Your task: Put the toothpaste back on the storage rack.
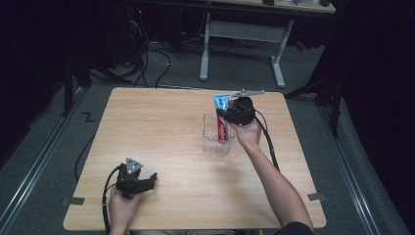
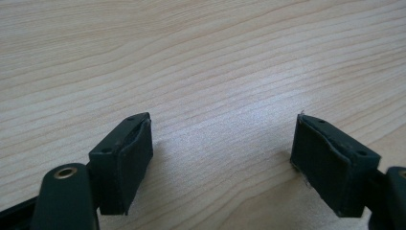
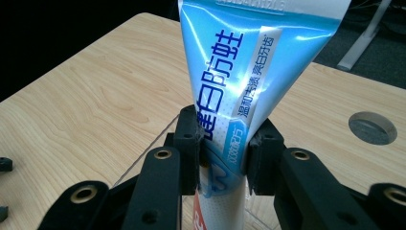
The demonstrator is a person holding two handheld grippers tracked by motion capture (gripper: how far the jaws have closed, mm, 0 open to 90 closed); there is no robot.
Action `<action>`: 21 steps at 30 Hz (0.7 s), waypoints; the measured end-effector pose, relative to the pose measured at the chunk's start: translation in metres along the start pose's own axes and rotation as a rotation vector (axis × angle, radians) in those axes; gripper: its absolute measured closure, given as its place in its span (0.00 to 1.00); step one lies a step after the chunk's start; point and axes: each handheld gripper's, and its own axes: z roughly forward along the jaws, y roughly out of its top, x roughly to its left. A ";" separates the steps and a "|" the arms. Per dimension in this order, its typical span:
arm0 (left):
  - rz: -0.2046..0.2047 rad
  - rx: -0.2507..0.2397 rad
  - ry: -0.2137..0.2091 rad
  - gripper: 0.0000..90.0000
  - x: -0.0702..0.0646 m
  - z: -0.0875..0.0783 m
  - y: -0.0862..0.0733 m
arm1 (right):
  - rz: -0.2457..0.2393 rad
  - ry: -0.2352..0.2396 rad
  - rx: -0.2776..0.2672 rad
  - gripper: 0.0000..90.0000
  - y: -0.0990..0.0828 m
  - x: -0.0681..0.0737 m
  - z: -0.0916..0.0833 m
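A toothpaste tube point(image 1: 222, 117), blue at its flat end and red and white lower down, stands upright in a clear plastic container point(image 1: 209, 139) on the wooden table. My right gripper point(image 1: 234, 113) is shut on the tube's middle; in the right gripper view the pads point(image 3: 191, 143) pinch the tube point(image 3: 239, 86) from both sides. My left gripper point(image 1: 152, 177) rests low at the table's near left, held by a hand. In the left gripper view its jaws stand wide apart above bare wood, and the left gripper point(image 2: 222, 158) is open with nothing between the pads.
The wooden table point(image 1: 161, 122) has a round hole point(image 3: 372, 127) near its far corner. A white desk frame point(image 1: 244, 34) and cables lie on the floor beyond the table. Two small dark bits point(image 3: 4, 165) sit at the left edge of the right gripper view.
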 end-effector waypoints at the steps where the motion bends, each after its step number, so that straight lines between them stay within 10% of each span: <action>1: 0.000 0.000 0.000 0.25 0.000 0.000 0.000 | 0.000 0.001 0.002 0.78 -0.001 0.000 0.000; 21: 0.000 0.000 0.000 0.25 0.000 0.000 0.000 | 0.005 0.007 0.030 0.78 -0.010 -0.001 0.005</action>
